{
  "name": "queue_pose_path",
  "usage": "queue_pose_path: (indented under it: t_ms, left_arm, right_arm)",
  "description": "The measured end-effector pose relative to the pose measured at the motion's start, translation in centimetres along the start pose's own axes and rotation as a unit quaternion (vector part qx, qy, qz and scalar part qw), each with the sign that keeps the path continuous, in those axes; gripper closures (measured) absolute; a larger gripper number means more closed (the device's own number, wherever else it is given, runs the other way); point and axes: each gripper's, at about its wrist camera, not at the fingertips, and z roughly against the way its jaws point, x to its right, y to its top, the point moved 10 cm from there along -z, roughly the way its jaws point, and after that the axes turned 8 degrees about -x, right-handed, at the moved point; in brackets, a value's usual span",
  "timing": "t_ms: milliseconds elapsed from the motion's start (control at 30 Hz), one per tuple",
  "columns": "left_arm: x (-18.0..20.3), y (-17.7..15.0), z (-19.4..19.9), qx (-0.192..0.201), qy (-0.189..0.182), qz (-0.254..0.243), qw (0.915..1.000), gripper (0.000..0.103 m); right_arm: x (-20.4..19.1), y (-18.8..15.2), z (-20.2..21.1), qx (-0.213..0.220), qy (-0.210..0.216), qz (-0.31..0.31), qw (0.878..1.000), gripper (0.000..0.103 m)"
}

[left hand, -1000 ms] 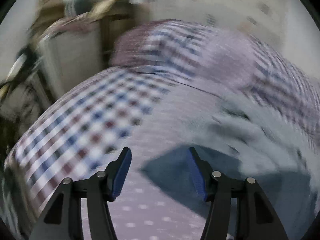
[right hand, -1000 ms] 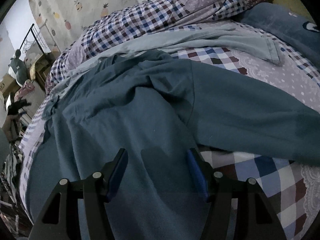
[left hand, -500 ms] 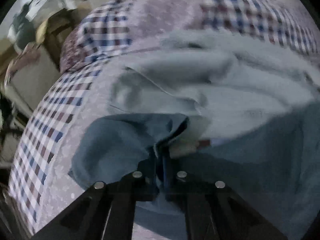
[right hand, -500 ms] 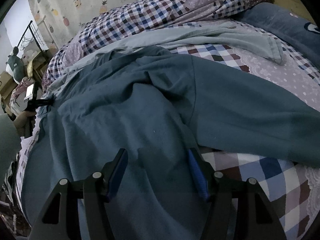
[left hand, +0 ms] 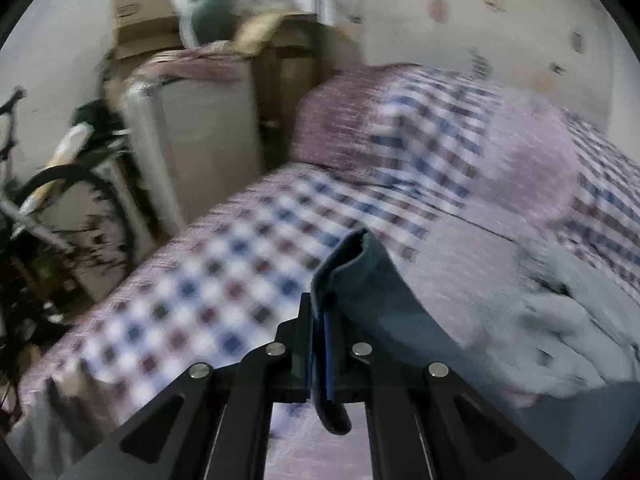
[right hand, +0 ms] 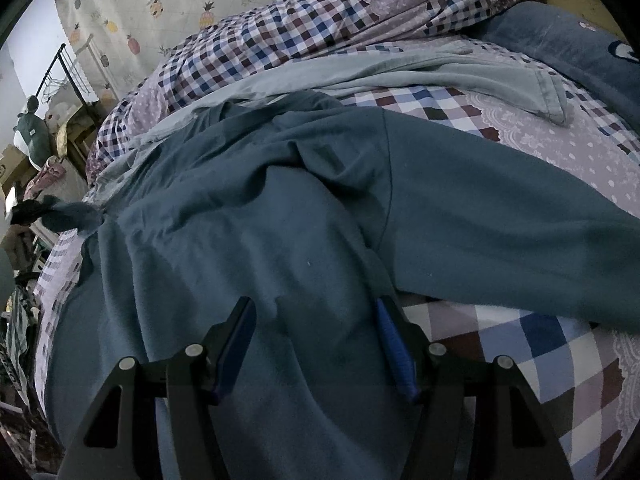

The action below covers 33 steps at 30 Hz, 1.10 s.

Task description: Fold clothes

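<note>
Left wrist view is sitting low at the bed edge, looking along its tongs point(left hand: 325, 344) across the purple checked patchwork bedspread point(left hand: 224, 280) toward a cluttered wall corner; blurred. Right wrist view is hovering close over the dark teal long-sleeved cotton top point(right hand: 280, 240), facing up the bed toward the fruit-print wall. Both are sharing the top, bedspread and pale grey-green garment point(right hand: 420, 74).
</note>
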Motion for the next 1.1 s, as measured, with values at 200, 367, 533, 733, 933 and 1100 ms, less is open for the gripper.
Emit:
queue_pose_path:
  t_ms: [200, 367, 533, 733, 933, 1100]
  left_arm:
    - [-8.7, -1.1, -2.9, -0.052, 0.034, 0.067, 0.9958, 0.097]
    - [-13.5, -3.4, -4.3, -0.081, 0.082, 0.094, 0.9889, 0.064]
    - [-14.0, -5.0, -2.8, -0.067, 0.037, 0.123, 0.9895, 0.030]
    - [-11.6, -7.1, -0.7, -0.061, -0.048, 0.129, 0.9886, 0.030]
    - [-6.2, -9.8, 4.8, -0.028, -0.149, 0.100, 0.9833, 0.030]
    - [3.3, -15.3, 12.6, -0.018, -0.252, 0.003, 0.9675, 0.030]
  right_arm:
    - [-0.1, -0.1, 0.0, 0.000, -0.005, 0.005, 1.000, 0.037]
    - [-0.1, -0.1, -0.2, -0.002, -0.012, 0.009, 1.000, 0.037]
    - [-0.2, -0.1, -0.3, -0.001, -0.016, 0.012, 1.000, 0.037]
    - [-0.2, -0.1, -0.5, -0.003, -0.021, 0.013, 1.000, 0.037]
    - [-0.1, -0.1, -0.5, -0.001, -0.024, 0.015, 1.000, 0.037]
    - [0.0, -0.1, -0.3, 0.001, -0.016, 0.008, 1.000, 0.037]
